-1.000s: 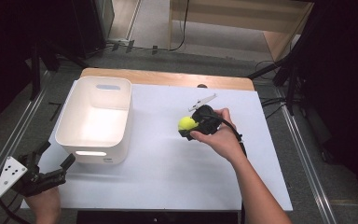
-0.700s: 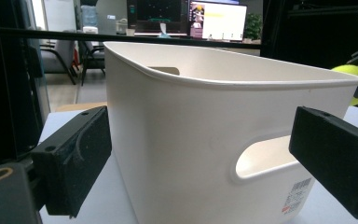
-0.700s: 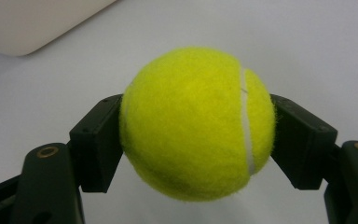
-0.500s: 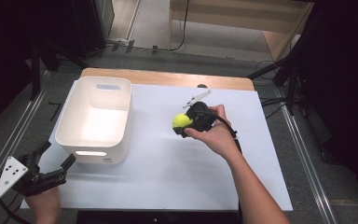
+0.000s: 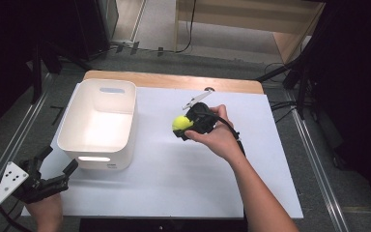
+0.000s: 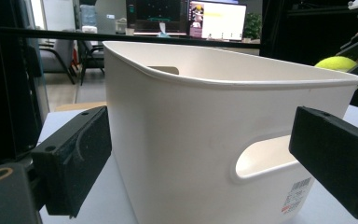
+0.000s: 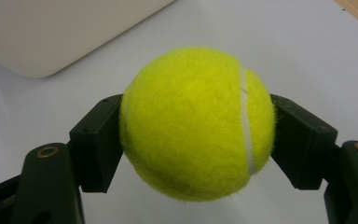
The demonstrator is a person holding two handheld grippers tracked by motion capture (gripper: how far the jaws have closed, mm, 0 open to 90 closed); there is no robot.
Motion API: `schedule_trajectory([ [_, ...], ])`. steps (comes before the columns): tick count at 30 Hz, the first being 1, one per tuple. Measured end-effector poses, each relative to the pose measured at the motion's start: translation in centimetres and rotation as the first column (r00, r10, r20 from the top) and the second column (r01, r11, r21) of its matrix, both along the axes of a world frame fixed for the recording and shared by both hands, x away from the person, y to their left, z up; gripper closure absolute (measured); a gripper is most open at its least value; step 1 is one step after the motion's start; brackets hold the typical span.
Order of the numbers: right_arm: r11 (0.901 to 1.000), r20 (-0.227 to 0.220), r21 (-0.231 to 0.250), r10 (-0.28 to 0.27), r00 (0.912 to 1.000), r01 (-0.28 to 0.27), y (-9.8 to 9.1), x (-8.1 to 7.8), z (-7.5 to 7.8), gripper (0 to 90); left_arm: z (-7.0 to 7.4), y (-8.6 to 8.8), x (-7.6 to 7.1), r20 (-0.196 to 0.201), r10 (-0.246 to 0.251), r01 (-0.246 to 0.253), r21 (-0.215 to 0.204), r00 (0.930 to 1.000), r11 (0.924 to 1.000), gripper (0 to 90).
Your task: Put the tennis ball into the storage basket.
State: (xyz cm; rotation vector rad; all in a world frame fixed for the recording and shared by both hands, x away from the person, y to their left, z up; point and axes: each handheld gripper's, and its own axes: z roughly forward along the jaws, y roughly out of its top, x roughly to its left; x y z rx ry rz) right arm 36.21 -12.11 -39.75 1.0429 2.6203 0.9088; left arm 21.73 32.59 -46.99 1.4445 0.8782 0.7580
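The tennis ball (image 7: 196, 123) sits clamped between the two black jaws of our right gripper (image 7: 196, 135), one pad pressing on each side of it, so we have a firm pinch on it. In the high view the tennis ball (image 5: 182, 123) hangs in the air above the white table mat (image 5: 174, 179), to the right of the white bin (image 5: 101, 123) and apart from it; it touches neither the mat nor the bin. Our right hand (image 5: 217, 135) carries the gripper with its jaws pointing toward the bin.

We judge the picking-up as done: the ball is off the surface and securely held. What is left, as we read the scene, is the carry across the gap to the bin, the lowering over its open top, and the release. The bin looks empty inside from above, so nothing has gone into it yet.

Our left gripper (image 5: 48, 176) rests at the near left corner of the mat, just in front of the bin's near wall. In the left gripper view its jaws stand wide apart with the white bin (image 6: 223, 140) between and beyond them, the pads not pressing on anything; it holds nothing. From there we also see the tennis ball (image 6: 336, 63) peeking over the far rim of the bin.

We put the work at roughly halfway, with the placing part still ahead of us.
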Motion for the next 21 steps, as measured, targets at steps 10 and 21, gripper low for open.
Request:
schedule_trajectory([
  [10,0.9995,0.012,-0.005,0.03,0.9995,-0.03,0.9,0.4,0.5,24.1,0.0,0.0,0.0,0.0,0.0,0.0,0.001,1.0,1.0,5.8],
  [21,0.9982,0.019,-0.005,0.06,0.998,-0.06,2.3,0.7,1.1,24.1,0.0,0.1,0.0,-0.004,-0.002,0.002,0.0,1.0,1.0,5.8],
])
